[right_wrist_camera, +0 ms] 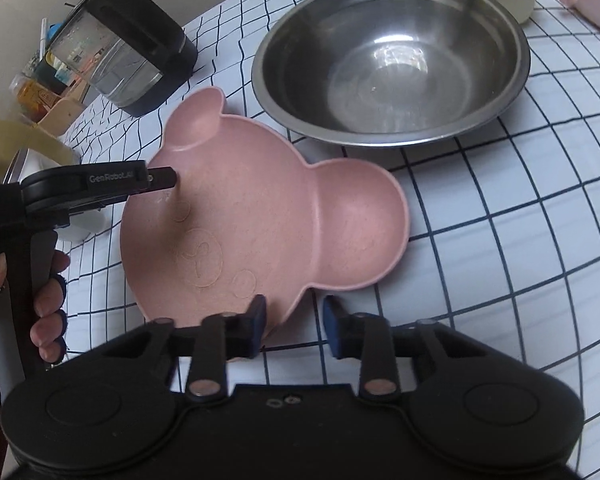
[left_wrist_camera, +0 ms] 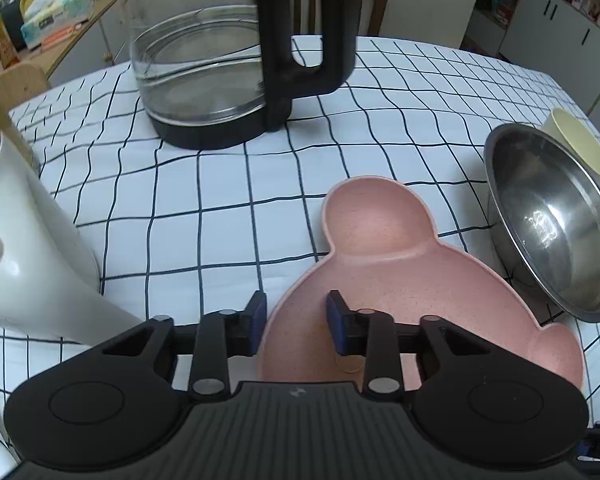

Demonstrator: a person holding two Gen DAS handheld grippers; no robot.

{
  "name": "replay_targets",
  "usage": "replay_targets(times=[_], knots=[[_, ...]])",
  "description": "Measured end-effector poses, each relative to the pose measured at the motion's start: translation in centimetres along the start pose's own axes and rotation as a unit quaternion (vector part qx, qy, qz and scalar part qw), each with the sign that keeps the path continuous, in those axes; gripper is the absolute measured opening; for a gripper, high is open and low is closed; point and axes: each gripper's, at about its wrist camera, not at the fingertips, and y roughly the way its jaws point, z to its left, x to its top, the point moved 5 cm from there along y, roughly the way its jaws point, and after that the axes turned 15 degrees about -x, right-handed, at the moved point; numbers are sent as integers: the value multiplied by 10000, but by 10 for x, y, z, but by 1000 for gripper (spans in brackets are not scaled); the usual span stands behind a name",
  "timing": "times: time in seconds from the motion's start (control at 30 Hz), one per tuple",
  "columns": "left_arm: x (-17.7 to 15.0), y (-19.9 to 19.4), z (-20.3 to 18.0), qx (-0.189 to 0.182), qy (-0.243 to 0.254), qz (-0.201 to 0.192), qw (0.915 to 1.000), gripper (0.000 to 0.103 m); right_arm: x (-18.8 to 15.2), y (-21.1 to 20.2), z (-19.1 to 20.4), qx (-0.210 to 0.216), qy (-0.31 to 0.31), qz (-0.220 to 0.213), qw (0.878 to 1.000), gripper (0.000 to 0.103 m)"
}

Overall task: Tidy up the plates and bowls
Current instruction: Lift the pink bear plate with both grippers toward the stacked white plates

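A pink plate (right_wrist_camera: 252, 216) shaped like a bear's head, with two round ear wells and a faint face embossed in its speckled main well, lies flat on the checked tabletop (right_wrist_camera: 500, 240), just beside a steel bowl (right_wrist_camera: 392, 60). The left tongs (left_wrist_camera: 296, 316) straddle its rim, one blue pad outside and one inside the main well, narrowed around the edge though pad contact is not clear. The right tongs (right_wrist_camera: 294, 320) straddle the opposite rim near an ear, likewise narrowed with contact unclear. A glass kettle (left_wrist_camera: 204, 76) stands behind.
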Motion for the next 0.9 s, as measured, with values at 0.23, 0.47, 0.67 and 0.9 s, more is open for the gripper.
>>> replay_targets(times=[0.23, 0.47, 0.67, 0.9], knots=[[-9, -6, -1, -46, -87, 21, 9999, 24, 1, -1, -3, 98, 78, -59, 9999, 13], [-32, -21, -13, -183, -218, 46, 9996, 19, -9, -9, -15, 133, -128, -66, 9998, 12], [-57, -39, -38, -333, -223, 8, 9992, 18, -24, -25, -34, 163, -404, -111, 9990, 12], [-76, -64, -75, -439, -56, -122, 9989, 18, -38, -52, -59, 150, -526, -170, 9984, 12]])
